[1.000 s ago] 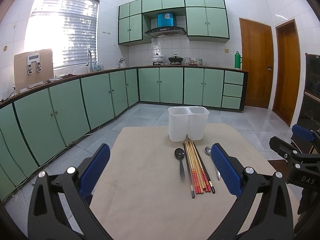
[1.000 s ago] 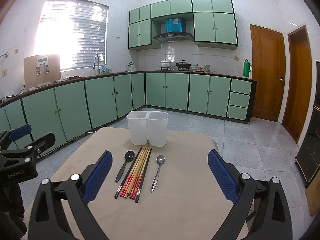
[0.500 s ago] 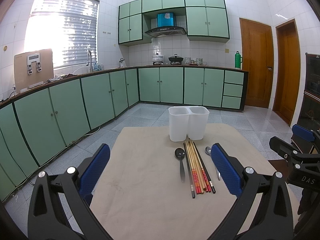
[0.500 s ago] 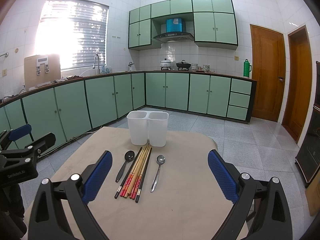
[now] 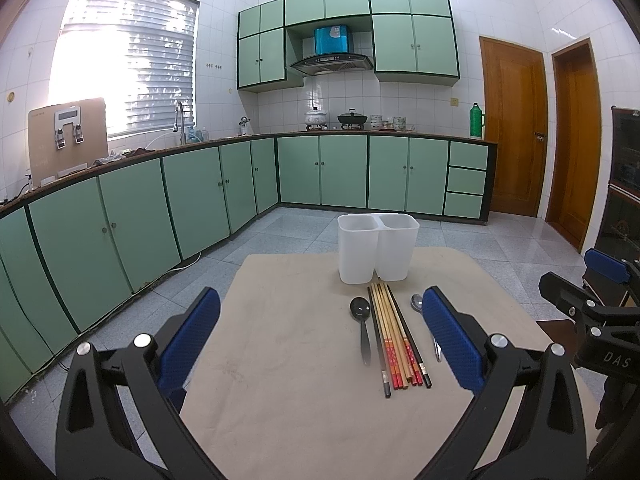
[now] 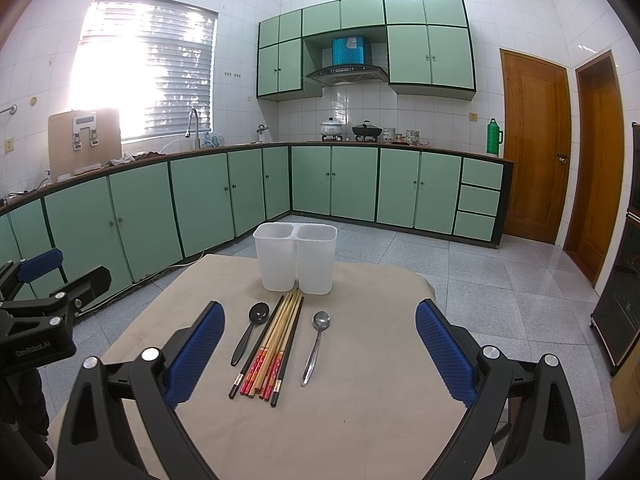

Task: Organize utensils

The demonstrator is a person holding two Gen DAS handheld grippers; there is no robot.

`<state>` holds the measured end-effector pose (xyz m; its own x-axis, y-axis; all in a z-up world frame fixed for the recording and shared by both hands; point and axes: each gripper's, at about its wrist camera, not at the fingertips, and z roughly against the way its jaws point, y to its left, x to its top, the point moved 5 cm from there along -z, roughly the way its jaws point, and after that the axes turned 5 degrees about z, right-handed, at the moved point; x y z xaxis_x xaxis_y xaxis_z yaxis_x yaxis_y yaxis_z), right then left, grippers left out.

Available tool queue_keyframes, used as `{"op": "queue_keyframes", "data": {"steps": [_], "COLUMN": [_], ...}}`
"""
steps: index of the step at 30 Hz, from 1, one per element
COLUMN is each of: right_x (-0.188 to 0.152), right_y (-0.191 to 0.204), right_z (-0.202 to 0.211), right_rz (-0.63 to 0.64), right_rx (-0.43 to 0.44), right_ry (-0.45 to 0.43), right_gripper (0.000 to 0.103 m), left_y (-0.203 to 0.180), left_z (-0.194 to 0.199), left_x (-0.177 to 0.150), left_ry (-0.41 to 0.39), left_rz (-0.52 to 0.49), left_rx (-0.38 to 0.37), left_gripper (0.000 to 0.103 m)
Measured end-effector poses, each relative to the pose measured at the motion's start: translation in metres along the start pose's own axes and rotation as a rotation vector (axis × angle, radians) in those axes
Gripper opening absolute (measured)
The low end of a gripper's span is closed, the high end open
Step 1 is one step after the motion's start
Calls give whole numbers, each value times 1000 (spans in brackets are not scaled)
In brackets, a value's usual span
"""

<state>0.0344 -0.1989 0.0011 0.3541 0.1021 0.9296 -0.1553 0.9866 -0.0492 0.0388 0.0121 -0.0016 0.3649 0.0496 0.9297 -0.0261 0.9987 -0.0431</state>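
Sorting had not begun. Both the left gripper [image 5: 320, 330] and right gripper [image 6: 320, 344] hovered wide open, empty. Bundled wooden chopsticks [image 6: 276, 342], a black plastic spoon [image 6: 250, 330] and a steel spoon [image 6: 317, 344] lay on the beige-clothed counter [image 6: 360, 400] before the white two-compartment plastic holder [image 6: 296, 258]. Next: grasp one utensil.

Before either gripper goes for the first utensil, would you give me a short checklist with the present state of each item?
1. Left gripper open and holding nothing: ok.
2. Right gripper open and holding nothing: ok.
3. White two-compartment holder upright on the table: ok; whether both compartments are free cannot be told, their insides are hidden.
4. Chopsticks lie in one bundle, tips toward the holder: ok.
5. Black spoon and metal spoon lie apart from the bundle, one on each side: ok.
6. Either gripper lined up on a utensil: not ok, both hang back above the near table edge.
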Motion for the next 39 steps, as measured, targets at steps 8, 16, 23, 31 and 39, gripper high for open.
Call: {"op": "queue_keyframes", "data": {"steps": [8, 16, 23, 31, 39], "right_x": [3, 3, 4, 1, -28], "right_y": [4, 4, 2, -9, -22], "right_z": [1, 0, -17, -76, -183], "right_rz": [0, -1, 5, 32, -23], "right_rx": [-1, -1, -1, -4, 41], "right_ry": [0, 1, 25, 99, 286], "right_gripper": [94, 94, 94, 94, 92], "left_y": [1, 4, 1, 5, 14], "left_z": [1, 4, -15, -76, -164], "left_x": [2, 6, 3, 3, -11], "left_ry": [-1, 6, 22, 74, 179], "left_rz": [0, 3, 0, -25, -48], "left_rx": [0, 2, 8, 31, 69], "left_gripper": [98, 98, 98, 98, 98]}}
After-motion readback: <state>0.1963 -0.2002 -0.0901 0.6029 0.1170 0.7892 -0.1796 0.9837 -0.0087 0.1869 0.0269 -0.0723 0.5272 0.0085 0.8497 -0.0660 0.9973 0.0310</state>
